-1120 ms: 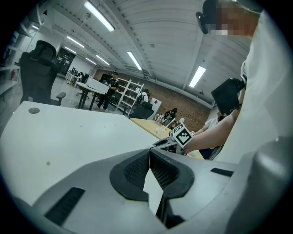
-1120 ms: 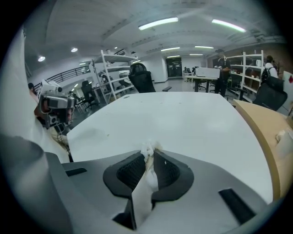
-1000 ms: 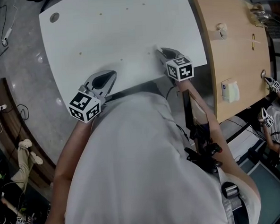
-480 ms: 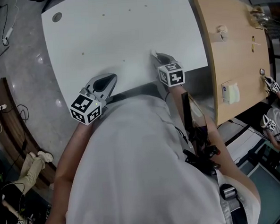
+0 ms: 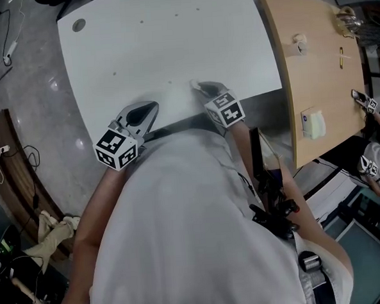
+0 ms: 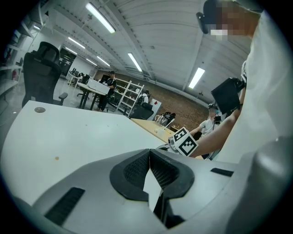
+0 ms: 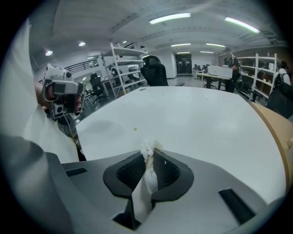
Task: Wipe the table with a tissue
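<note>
My right tongs [image 5: 201, 86] grip the tissue [image 7: 147, 149] near the white tabletop's [image 5: 170, 40] edge; my left tongs [image 5: 150, 108] are closed, empty.

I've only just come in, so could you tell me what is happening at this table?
A person stands at a white table with a gripper in each hand. The right gripper is shut on a crumpled white tissue, held low at the table's near edge. The left gripper is shut with nothing between its jaws, by the same edge further left. A few small specks dot the tabletop.
</note>
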Available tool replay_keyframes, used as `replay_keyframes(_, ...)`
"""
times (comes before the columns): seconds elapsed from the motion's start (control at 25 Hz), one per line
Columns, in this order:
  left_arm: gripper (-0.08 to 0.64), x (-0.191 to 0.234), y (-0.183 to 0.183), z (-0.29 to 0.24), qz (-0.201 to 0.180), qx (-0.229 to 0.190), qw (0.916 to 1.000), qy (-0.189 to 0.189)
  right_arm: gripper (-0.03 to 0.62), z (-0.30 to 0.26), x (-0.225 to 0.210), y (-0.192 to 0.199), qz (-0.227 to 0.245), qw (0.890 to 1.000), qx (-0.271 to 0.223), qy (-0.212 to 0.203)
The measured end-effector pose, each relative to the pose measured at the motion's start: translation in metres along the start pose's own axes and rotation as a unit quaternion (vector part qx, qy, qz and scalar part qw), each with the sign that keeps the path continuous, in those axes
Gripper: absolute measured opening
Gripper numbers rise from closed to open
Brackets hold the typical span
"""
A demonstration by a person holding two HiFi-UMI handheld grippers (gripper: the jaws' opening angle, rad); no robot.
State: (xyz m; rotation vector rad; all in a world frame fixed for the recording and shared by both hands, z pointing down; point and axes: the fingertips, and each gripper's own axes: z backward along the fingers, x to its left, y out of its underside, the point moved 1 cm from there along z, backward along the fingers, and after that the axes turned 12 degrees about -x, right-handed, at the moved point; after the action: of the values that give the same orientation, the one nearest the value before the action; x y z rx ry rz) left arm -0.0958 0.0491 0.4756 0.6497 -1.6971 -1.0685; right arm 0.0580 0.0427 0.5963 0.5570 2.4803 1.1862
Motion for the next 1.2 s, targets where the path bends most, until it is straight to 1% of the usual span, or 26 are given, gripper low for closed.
replay_keyframes(0.2,0.006,-0.002,-0.002,-0.003,-0.001,-0.002,1.0,0.003,0.055,0.004,0.019,0.009,0.03,0.998,0.022,-0.045)
replay_keyframes(0.28,0.006,-0.002,-0.003,-0.003,-0.003,-0.003,1.0,0.004,0.055,0.005,0.031,0.012,0.031,0.996,0.032,-0.08)
replay_keyframes(0.32,0.006,-0.002,-0.004,-0.003,-0.004,-0.004,1.0,0.004,0.056,0.007,0.037,0.011,0.013,0.994,0.029,-0.104)
replay_keyframes(0.36,0.006,-0.003,-0.004,-0.003,-0.005,-0.005,1.0,0.004,0.055,0.01,0.04,0.008,-0.021,0.992,0.015,-0.12)
replay_keyframes(0.4,0.006,-0.003,-0.005,-0.002,-0.005,-0.006,1.0,0.003,0.055,0.014,0.038,0.001,-0.062,0.99,-0.01,-0.124)
replay_keyframes(0.44,0.006,-0.002,-0.005,-0.002,-0.005,-0.007,1.0,0.002,0.055,0.017,0.034,-0.006,-0.099,0.987,-0.037,-0.118)
replay_keyframes(0.48,0.006,0.0,-0.005,0.0,-0.005,-0.008,1.0,0.0,0.055,0.019,0.03,-0.013,-0.121,0.985,-0.058,-0.11)
replay_keyframes(0.52,0.006,0.003,-0.005,0.002,-0.005,-0.008,1.0,-0.003,0.055,0.019,0.027,-0.018,-0.127,0.984,-0.068,-0.105)
replay_keyframes(0.76,0.006,0.006,-0.005,0.014,-0.004,-0.016,0.9996,-0.021,0.057,0.006,0.022,-0.025,-0.089,0.991,-0.052,-0.09)
replay_keyframes(0.84,0.006,0.009,-0.007,0.02,-0.002,-0.023,0.9992,-0.031,0.057,-0.002,0.022,-0.029,-0.068,0.993,-0.047,-0.085)
replay_keyframes(1.08,0.006,0.017,-0.006,0.046,0.007,-0.045,0.996,-0.077,0.057,-0.032,0.018,-0.049,0.006,0.995,-0.031,-0.098)
replay_keyframes(1.2,0.006,0.017,0.0,0.06,0.011,-0.058,0.9926,-0.107,0.057,-0.043,0.01,-0.057,0.026,0.994,-0.029,-0.099)
